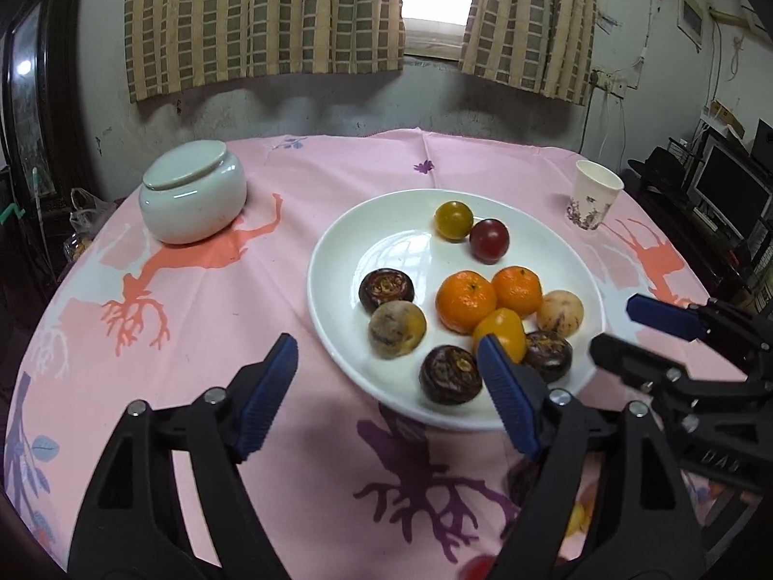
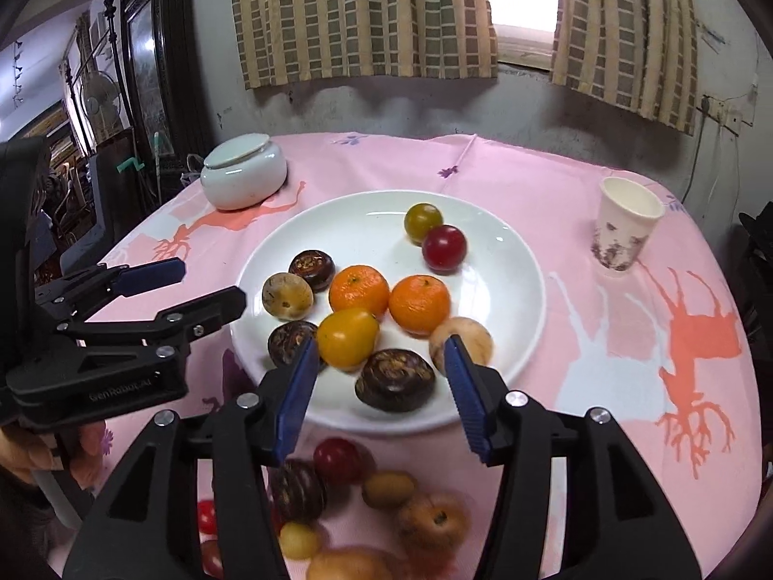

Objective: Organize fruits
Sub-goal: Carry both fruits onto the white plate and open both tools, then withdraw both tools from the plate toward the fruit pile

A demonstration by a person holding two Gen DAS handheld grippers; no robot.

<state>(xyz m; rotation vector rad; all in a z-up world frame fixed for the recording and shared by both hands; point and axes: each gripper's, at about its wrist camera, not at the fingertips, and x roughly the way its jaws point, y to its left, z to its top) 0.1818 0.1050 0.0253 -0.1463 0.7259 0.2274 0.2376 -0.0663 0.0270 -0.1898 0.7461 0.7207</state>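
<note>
Yellow tomato just ahead of the empty, parted right gripper: smooth, soft, bruisable, so pinch its middle gently. Left gripper gapes wide, empty.

Bare cloth between jar and plate, loose fruit crowding the near edge

A lived-in home: checked curtains at a small window, a pink printed tablecloth, a dark wooden cabinet.
</note>
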